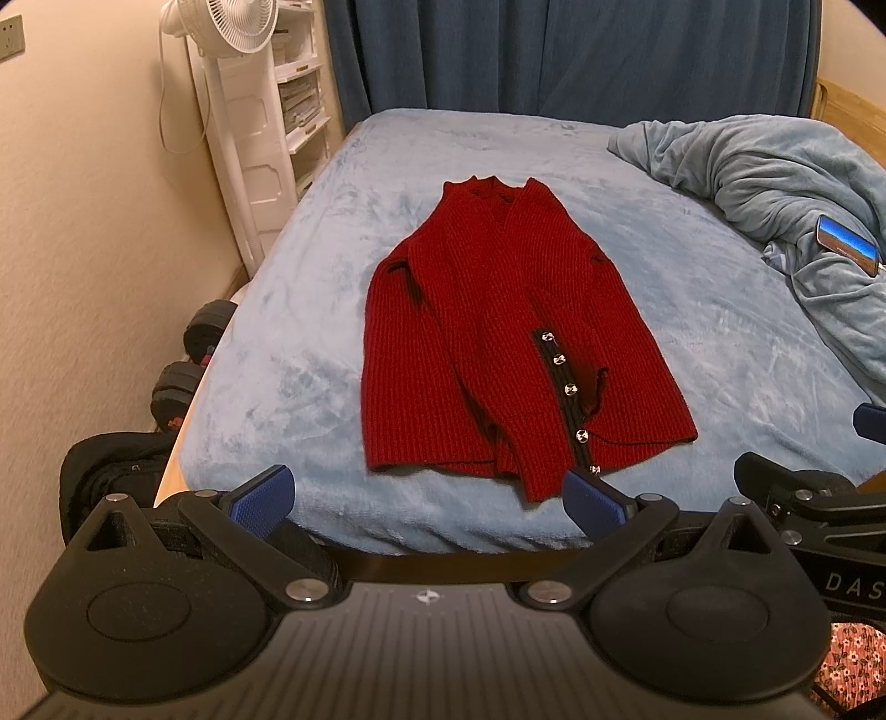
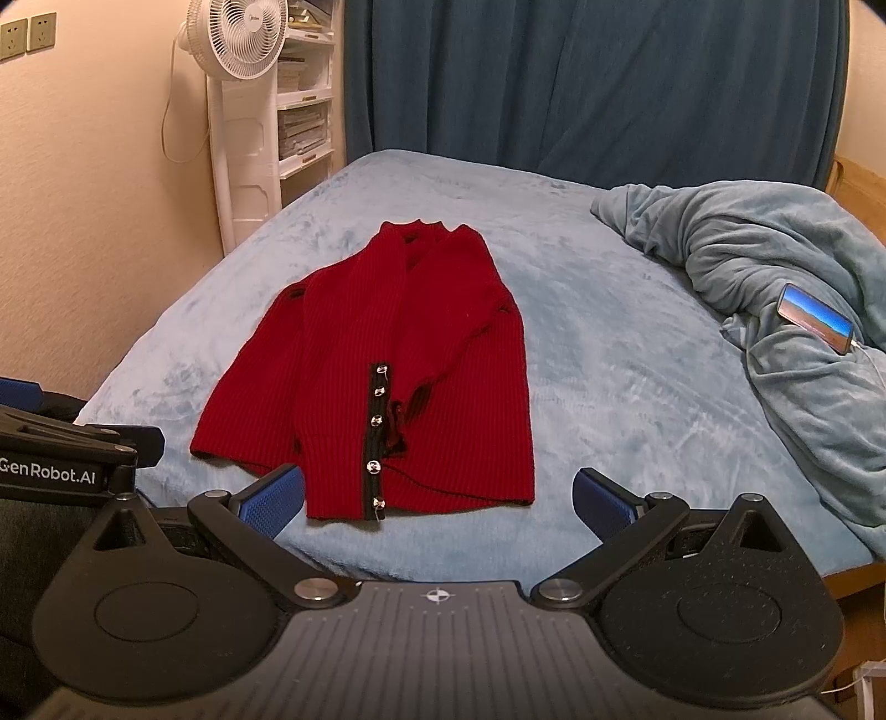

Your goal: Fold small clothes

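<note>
Cardigan point(image 1: 515, 343) sleeves folded in, cuffs hidden.

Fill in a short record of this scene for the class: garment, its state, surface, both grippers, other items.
garment: red cardigan, black button strip with silver buttons
state: flat, sleeves folded in across the front, collar at far end
surface: blue bed
left gripper: open, holds nothing, short of the hem
right gripper: open, holds nothing, short of the hem
other items: crumpled blanket to the right with a phone on it; white fan; blue curtain
</note>
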Tool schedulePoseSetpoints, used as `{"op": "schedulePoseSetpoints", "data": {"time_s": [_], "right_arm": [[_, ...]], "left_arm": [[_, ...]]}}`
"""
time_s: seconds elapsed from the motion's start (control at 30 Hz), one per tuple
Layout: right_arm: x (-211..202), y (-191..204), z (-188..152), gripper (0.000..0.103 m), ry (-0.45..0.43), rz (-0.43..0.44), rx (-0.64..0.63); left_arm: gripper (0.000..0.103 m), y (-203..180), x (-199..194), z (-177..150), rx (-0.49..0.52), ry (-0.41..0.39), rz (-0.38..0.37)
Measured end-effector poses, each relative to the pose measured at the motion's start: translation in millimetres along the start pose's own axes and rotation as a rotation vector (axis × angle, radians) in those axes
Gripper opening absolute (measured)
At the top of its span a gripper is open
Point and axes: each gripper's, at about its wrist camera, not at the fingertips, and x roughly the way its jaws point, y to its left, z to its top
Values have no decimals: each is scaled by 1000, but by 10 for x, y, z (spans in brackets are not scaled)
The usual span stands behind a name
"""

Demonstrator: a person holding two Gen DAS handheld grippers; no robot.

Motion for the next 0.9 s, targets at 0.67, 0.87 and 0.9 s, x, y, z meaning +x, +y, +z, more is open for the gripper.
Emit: {"op": "schedulePoseSetpoints", "data": {"time_s": [0.67,0.87,0.9], "right_arm": [[14,15,-34,102,5,-1,1],[21,25,-57,102,8,0,0],[23,29,-69,102,10,0,0]], "left_arm": [[103,5,20,-29,-2,6,0],[103,3,55,-57,-4,13,0],[103,3,56,-63,-4,14,0]]}}
